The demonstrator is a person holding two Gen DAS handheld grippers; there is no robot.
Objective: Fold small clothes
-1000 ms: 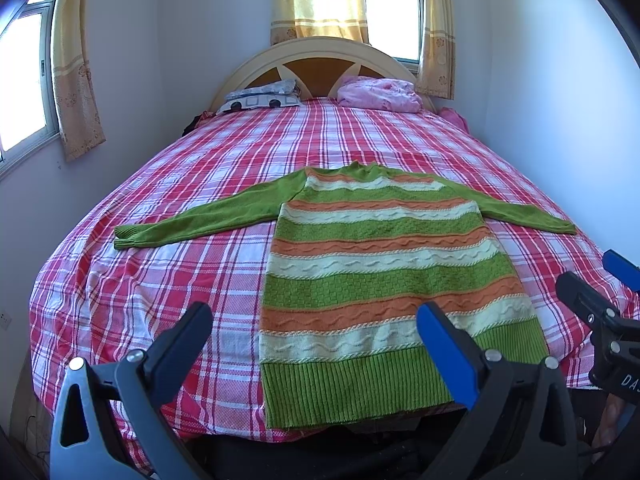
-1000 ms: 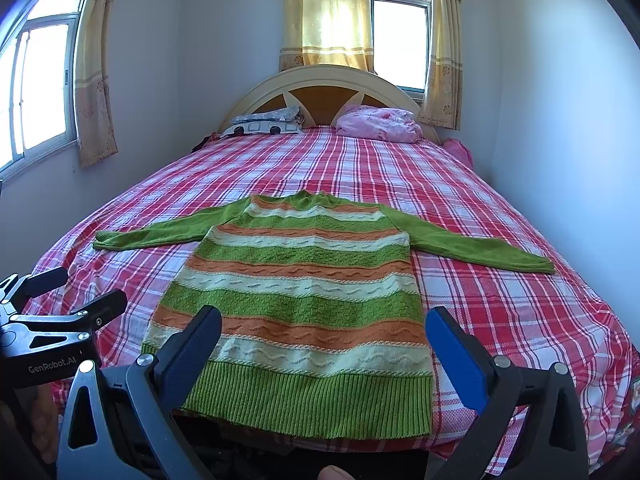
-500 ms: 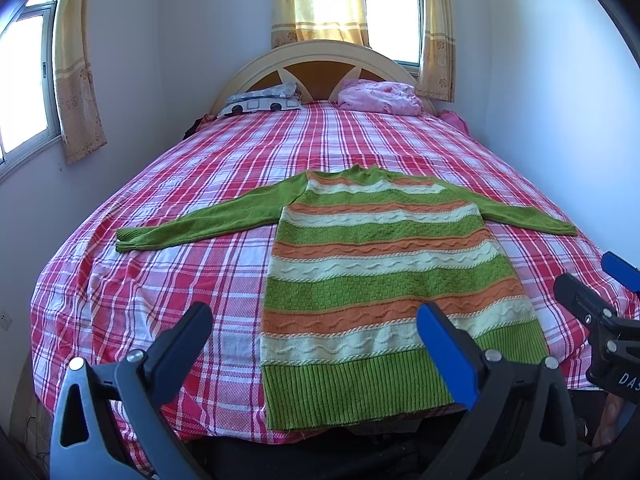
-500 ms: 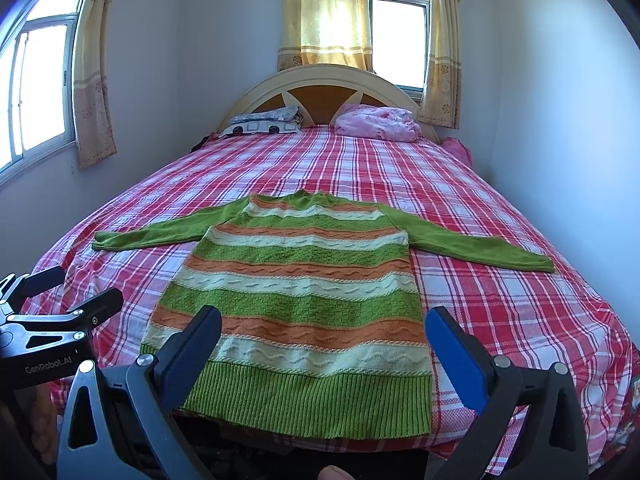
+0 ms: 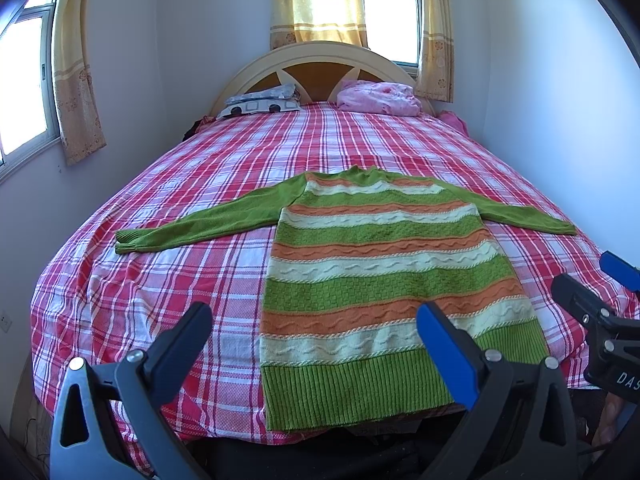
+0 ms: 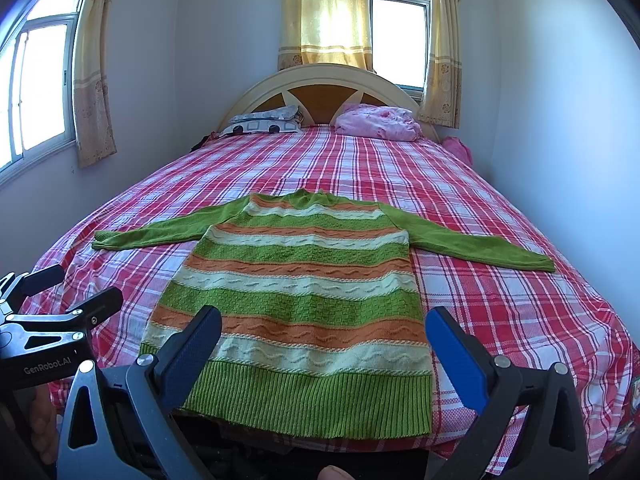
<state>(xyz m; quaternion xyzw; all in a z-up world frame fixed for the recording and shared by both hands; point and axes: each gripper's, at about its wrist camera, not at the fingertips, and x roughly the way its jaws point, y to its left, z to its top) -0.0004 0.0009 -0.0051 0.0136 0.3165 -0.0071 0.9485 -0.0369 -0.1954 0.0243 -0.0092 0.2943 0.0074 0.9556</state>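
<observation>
A small green, orange and cream striped sweater [image 5: 376,276] lies flat on the bed, sleeves spread to both sides, hem at the near edge. It also shows in the right wrist view [image 6: 296,300]. My left gripper [image 5: 316,340] is open and empty, held above the bed's near edge by the hem's left part. My right gripper [image 6: 324,340] is open and empty, held above the hem's middle. The right gripper also shows at the right of the left wrist view [image 5: 592,284]. The left gripper shows at the left of the right wrist view [image 6: 64,292].
The bed has a red and white plaid sheet [image 5: 192,272]. A patterned pillow [image 5: 260,102] and a pink bundle [image 5: 378,98] lie by the headboard [image 5: 316,68]. Walls stand close on both sides, with curtained windows [image 6: 396,36] behind and to the left.
Both grippers have shifted only slightly; the view of the bed has dropped a little. The sweater has not moved.
</observation>
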